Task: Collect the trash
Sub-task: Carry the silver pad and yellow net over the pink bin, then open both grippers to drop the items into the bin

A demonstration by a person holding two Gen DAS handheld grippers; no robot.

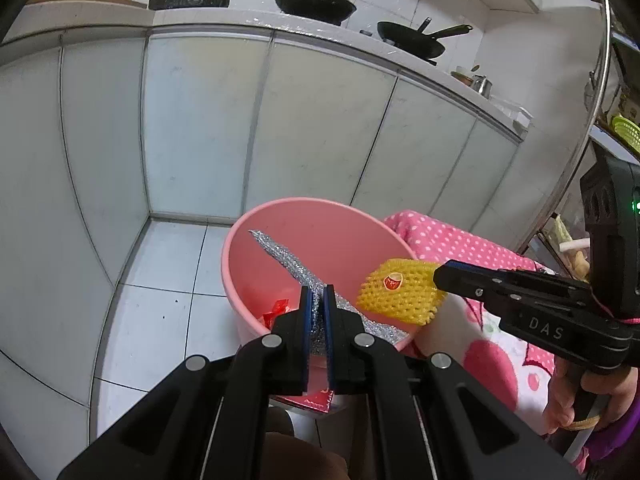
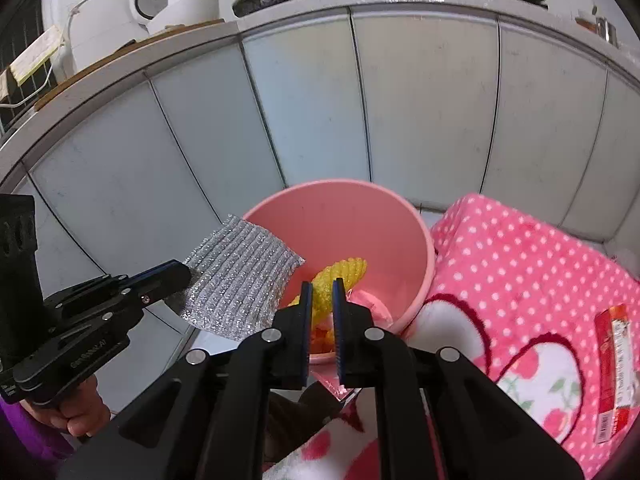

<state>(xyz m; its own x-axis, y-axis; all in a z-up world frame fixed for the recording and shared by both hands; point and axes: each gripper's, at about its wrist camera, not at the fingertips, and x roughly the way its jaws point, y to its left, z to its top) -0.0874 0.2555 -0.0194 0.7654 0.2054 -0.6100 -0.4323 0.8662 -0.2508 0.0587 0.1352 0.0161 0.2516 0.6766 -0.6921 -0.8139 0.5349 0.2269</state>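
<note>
Silver glittery ribbed cloth in left claw; right claw clamps yellow foam net.

counter: two black woks | white rice cooker, probably | pink dotted blanket beside cabinets

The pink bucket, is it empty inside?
No, a red wrapper already lies at the bottom of the pink bucket.

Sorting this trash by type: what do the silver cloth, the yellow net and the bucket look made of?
Silver cloth: seemingly metallic-thread knit, glittery, ribbed, hangs limp. Yellow net: likely foam mesh fruit sleeve, matte, open lattice, small sticker. Bucket: probably plastic, smooth pink, slightly glossy wall, thin even rim.
</note>
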